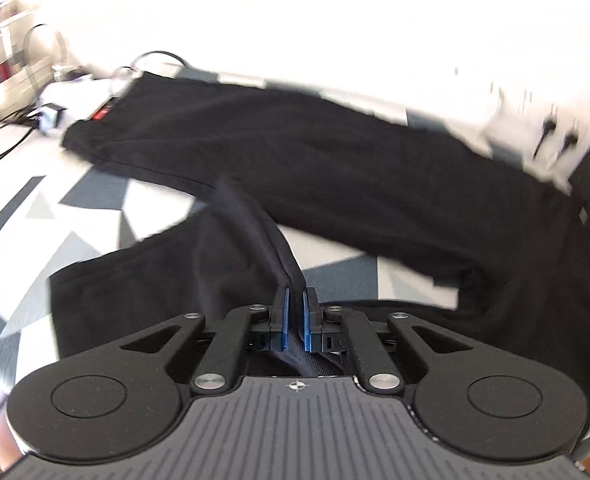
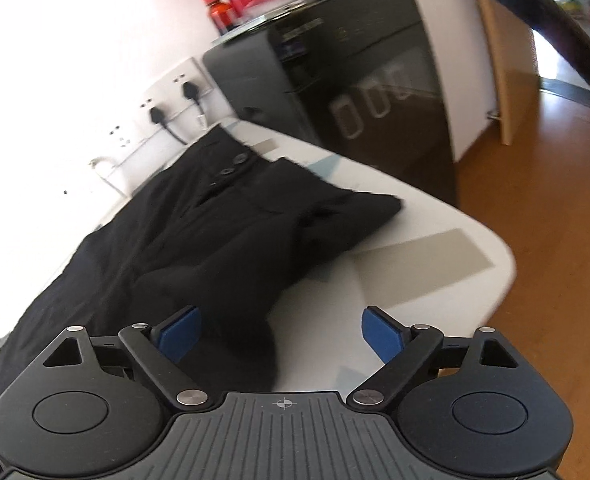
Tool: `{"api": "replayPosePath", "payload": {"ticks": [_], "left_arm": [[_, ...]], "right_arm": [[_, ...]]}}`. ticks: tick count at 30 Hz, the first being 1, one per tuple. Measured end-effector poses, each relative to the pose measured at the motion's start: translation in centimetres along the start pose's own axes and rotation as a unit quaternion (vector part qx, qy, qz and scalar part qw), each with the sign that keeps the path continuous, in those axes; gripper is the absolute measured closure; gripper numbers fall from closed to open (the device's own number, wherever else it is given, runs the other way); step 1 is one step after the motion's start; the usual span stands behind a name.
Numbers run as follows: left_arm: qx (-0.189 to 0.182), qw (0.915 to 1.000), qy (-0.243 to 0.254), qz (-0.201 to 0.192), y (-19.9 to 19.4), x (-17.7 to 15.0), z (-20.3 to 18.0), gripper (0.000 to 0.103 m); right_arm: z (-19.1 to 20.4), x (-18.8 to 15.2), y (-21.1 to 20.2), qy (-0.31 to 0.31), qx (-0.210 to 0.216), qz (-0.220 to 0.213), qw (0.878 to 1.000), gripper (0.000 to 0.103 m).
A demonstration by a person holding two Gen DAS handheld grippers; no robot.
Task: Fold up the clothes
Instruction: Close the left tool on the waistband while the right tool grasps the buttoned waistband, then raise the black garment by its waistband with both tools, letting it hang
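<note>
Black trousers (image 1: pixel 335 168) — fold pinched in left hand-held gripper (image 1: pixel 293 312)

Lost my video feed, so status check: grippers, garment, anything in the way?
Left gripper shut on black garment fold. Right gripper open, nothing pinched, garment edge between fingers. Nothing blocking on table.

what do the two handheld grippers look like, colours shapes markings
Both match. The left gripper and right gripper have matte black linkage arms with silver round pivot pins, two large round black housings with a circular recess each, and blue flat finger pads. The base plate is dark grey with ribbed parallel grooves and a small white crosshair mark at its front edge. No cables, hands or sleeves show.
</note>
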State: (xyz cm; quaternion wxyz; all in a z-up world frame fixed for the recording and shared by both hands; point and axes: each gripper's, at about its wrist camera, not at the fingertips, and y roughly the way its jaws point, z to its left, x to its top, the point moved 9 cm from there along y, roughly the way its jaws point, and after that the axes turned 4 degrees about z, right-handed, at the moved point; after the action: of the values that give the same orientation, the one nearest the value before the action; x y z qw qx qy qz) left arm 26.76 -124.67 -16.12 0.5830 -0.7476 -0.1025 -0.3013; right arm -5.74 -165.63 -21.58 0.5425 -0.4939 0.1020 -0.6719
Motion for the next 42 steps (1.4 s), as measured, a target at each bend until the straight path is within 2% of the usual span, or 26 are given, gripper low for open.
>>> {"api": "replayPosePath", "payload": {"ticks": [3, 4, 5, 7, 8, 10, 13, 15, 17, 22, 26, 28, 30, 33, 37, 42], "left_arm": [[-0.008, 0.9988, -0.024, -0.042, -3.2, 0.6, 0.9, 0.097], [-0.011, 0.9978, -0.030, -0.058, -4.3, 0.9, 1.2, 0.097], [-0.018, 0.9966, -0.032, -0.074, -5.3, 1.1, 1.3, 0.097], [-0.030, 0.9923, -0.047, -0.111, -7.7, 1.6, 1.7, 0.097], [-0.035, 0.9891, -0.059, -0.130, -9.0, 1.9, 2.1, 0.097], [-0.046, 0.9812, -0.083, -0.168, -11.6, 2.6, 2.9, 0.097], [-0.059, 0.9654, -0.113, -0.227, -15.5, 3.6, 4.2, 0.097], [-0.056, 0.9573, -0.119, -0.257, -17.1, 4.2, 4.9, 0.097], [-0.052, 0.9510, -0.121, -0.280, -18.3, 4.7, 5.2, 0.097], [-0.063, 0.9489, -0.124, -0.284, -17.7, 5.1, 4.4, 0.097], [-0.068, 0.9500, -0.126, -0.277, -17.0, 5.1, 3.9, 0.097], [-0.072, 0.9508, -0.124, -0.274, -16.8, 5.3, 3.5, 0.097], [-0.075, 0.9516, -0.123, -0.272, -16.5, 5.8, 3.1, 0.097], [-0.084, 0.9507, -0.120, -0.274, -16.0, 7.2, 2.6, 0.097], [-0.104, 0.9453, -0.136, -0.277, -14.8, 10.2, 2.8, 0.097], [-0.120, 0.9322, -0.139, -0.312, -13.8, 15.5, 3.0, 0.097]], "right_arm": [[0.2, 1.1, 1.4, 0.026, 0.015, 0.008, 1.000, 0.026], [0.2, 1.5, 1.9, 0.041, 0.021, 0.015, 0.999, 0.037], [0.3, 2.0, 2.3, 0.052, 0.028, 0.024, 0.998, 0.062], [1.0, 3.3, 2.1, 0.066, 0.039, 0.034, 0.996, 0.092], [1.4, 4.1, 1.8, 0.074, 0.044, 0.035, 0.996, 0.093], [3.4, 6.3, -1.0, 0.074, 0.070, -0.011, 0.995, 0.095], [6.9, 9.2, -6.5, 0.043, 0.127, -0.096, 0.986, 0.095], [8.5, 9.7, -8.2, 0.009, 0.131, -0.120, 0.984, 0.095], [8.5, 9.4, -7.6, 0.007, 0.128, -0.098, 0.987, 0.096], [5.4, 7.4, -3.7, 0.083, 0.091, 0.002, 0.992, 0.094], [3.6, 6.0, -2.0, 0.125, 0.084, 0.048, 0.987, 0.079], [2.8, 5.5, -1.9, 0.145, 0.083, 0.051, 0.985, 0.081], [2.6, 5.0, -2.1, 0.152, 0.089, 0.047, 0.983, 0.091], [3.0, 5.4, -2.0, 0.156, 0.099, 0.036, 0.982, 0.094], [4.2, 8.1, -1.9, 0.173, 0.119, 0.009, 0.978, 0.095], [7.8, 12.7, -1.2, 0.180, 0.143, -0.033, 0.973, 0.095]]}}
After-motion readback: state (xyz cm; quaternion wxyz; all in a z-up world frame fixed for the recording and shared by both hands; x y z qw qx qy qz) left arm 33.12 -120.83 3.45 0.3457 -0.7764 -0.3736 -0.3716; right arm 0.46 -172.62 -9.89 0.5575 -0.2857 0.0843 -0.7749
